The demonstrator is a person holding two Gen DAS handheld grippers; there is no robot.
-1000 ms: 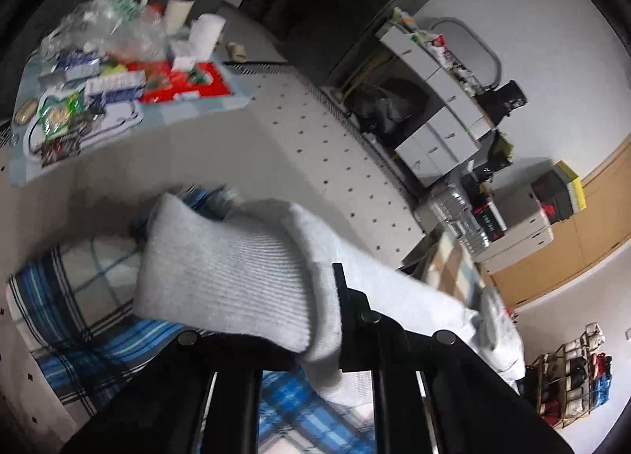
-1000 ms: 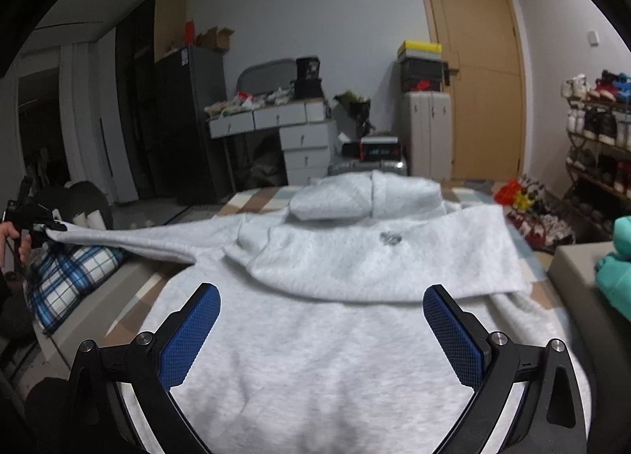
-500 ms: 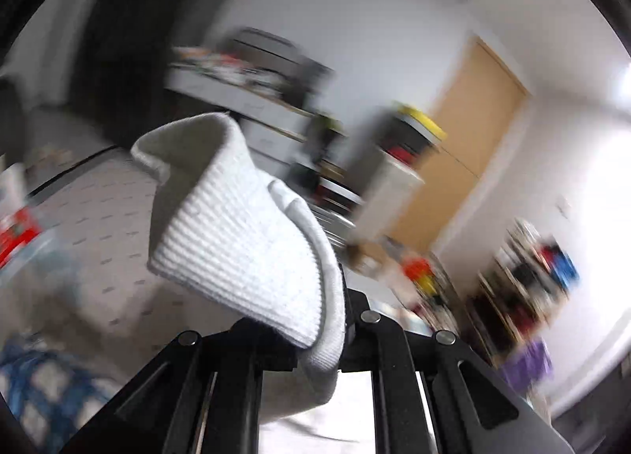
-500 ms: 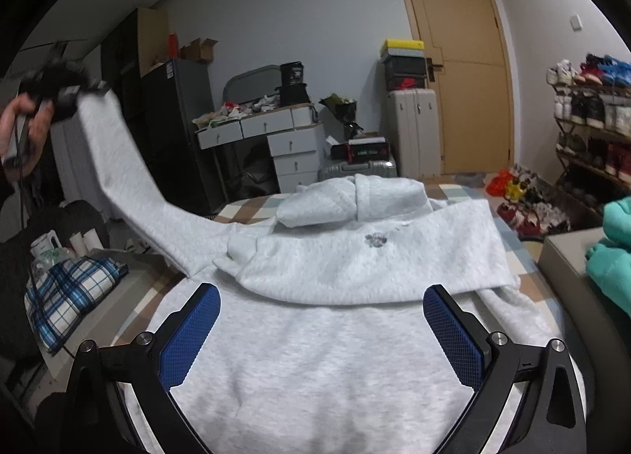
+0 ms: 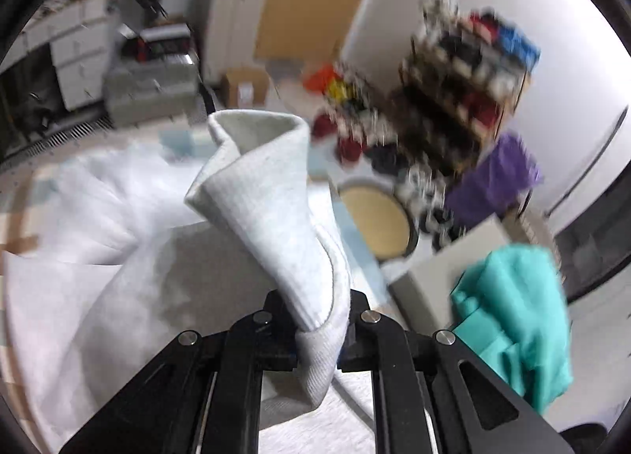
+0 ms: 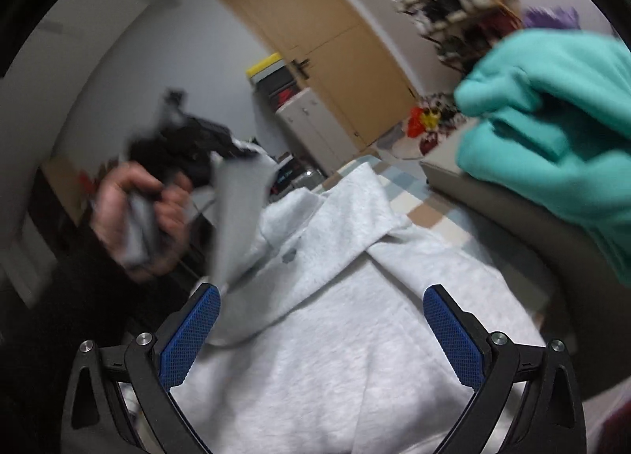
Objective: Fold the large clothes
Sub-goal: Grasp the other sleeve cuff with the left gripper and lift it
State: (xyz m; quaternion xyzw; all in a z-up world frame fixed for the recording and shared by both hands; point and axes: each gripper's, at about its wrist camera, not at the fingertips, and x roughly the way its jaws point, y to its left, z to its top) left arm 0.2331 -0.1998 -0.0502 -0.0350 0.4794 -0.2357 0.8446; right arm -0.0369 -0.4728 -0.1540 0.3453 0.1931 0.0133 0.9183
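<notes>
A light grey hooded sweatshirt (image 6: 355,335) lies spread on a checked surface, one sleeve folded across its chest. My left gripper (image 5: 320,329) is shut on the ribbed cuff (image 5: 268,193) of the other sleeve. In the right wrist view that gripper (image 6: 236,154) is held in a hand (image 6: 130,217) above the sweatshirt's left side, and the sleeve (image 6: 232,225) hangs from it down to the body. My right gripper (image 6: 321,329) stands open low over the sweatshirt's lower part, nothing between its blue pads (image 6: 189,339).
A teal garment (image 6: 552,130) lies on a grey seat (image 6: 512,225) at the right. Behind it are a shoe rack (image 5: 465,71), a wooden door (image 6: 335,47), a white cabinet (image 6: 307,118) and a round stool (image 5: 374,213).
The left gripper has lifted the cuff from the far left and swung it up and over toward the sweatshirt's middle. The right gripper has rolled and shifted, still open over the sweatshirt.
</notes>
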